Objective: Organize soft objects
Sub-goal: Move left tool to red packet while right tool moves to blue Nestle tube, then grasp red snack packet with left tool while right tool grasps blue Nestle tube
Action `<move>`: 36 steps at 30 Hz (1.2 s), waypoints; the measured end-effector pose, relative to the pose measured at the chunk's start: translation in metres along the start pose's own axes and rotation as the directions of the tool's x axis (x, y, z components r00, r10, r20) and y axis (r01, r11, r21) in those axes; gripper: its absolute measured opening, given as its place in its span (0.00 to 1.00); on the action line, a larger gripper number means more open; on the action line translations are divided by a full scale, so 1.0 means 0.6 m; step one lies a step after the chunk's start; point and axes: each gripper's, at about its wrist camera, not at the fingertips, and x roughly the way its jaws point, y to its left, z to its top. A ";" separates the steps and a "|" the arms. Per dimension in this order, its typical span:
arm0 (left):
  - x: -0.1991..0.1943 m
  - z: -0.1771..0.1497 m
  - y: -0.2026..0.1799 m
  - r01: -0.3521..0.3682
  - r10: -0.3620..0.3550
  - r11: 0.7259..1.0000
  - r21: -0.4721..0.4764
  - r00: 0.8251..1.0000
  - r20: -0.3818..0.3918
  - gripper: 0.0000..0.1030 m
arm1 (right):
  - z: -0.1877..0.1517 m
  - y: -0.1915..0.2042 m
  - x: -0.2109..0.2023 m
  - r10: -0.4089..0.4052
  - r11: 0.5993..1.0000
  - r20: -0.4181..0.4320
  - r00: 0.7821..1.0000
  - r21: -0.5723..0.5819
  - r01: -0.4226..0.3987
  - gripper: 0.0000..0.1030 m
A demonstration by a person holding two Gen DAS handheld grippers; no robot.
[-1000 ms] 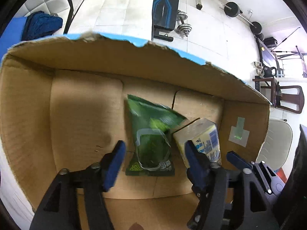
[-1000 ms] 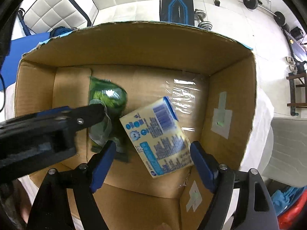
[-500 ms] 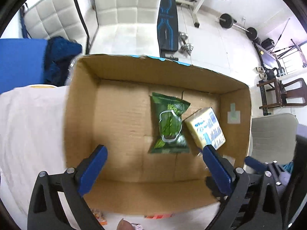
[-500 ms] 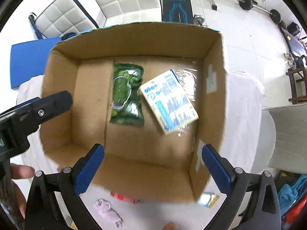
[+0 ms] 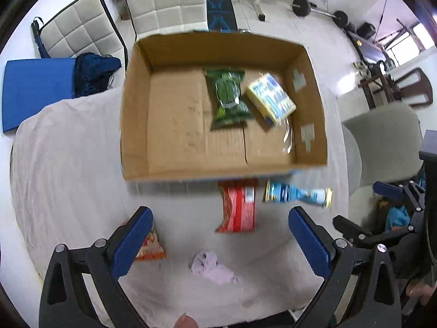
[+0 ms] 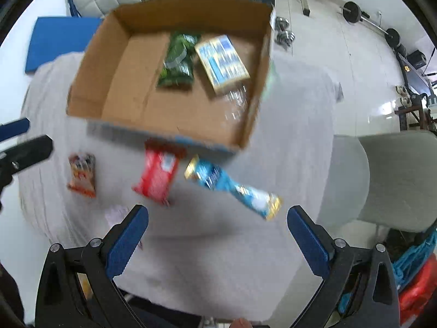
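Cloth [image 5: 68, 164] covers the table, and the box [image 5: 136, 104] sits on it as the landmark for everything else. Its open top makes it the likely bin for the soft packets. Two packets already lie inside, toward the far right corner: the green bag [image 5: 226, 98] flat on the floor, the yellow pack [image 5: 270, 98] just beside it and tilted, one end close to the bag.

Outside, against the box's near wall, the red packet [image 5: 239, 207] and the blue packet [image 5: 297, 194] lie side by side, the blue one nearer the right corner. Farther from the box, toward the left, lies the orange packet [image 5: 148, 246], and nearest the cameras a small lilac rag [image 5: 211, 269]. These four look like what is left to sort.

Both tools hang above this near strip, pointing down. The left gripper [image 5: 218, 246] has just spread its jaws wide, nothing between them; the right gripper [image 6: 217, 243] likewise, wide and empty. That fits tools freed for another pick, probably the red and blue packets below them.
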 end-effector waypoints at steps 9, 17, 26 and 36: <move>0.079 -0.050 -0.053 -0.001 0.003 1.000 0.028 0.997 -0.072 0.99 | -0.041 -0.043 0.110 -0.039 0.999 -0.090 0.995 -0.027 0.037 1.00; 0.190 -0.082 -0.083 -0.019 0.023 1.000 0.021 0.986 -0.164 0.99 | -0.027 -0.048 0.208 -0.072 0.987 -0.108 0.992 -0.153 0.055 1.00; 0.324 -0.100 -0.075 -0.045 0.038 0.999 -0.018 0.957 -0.287 0.99 | -0.005 -0.015 0.311 -0.150 0.941 -0.156 0.976 -0.324 0.092 0.97; 0.381 -0.107 -0.065 -0.019 0.010 0.999 -0.026 0.949 -0.316 0.96 | -0.002 -0.012 0.336 -0.183 0.925 -0.154 0.971 -0.361 0.117 0.64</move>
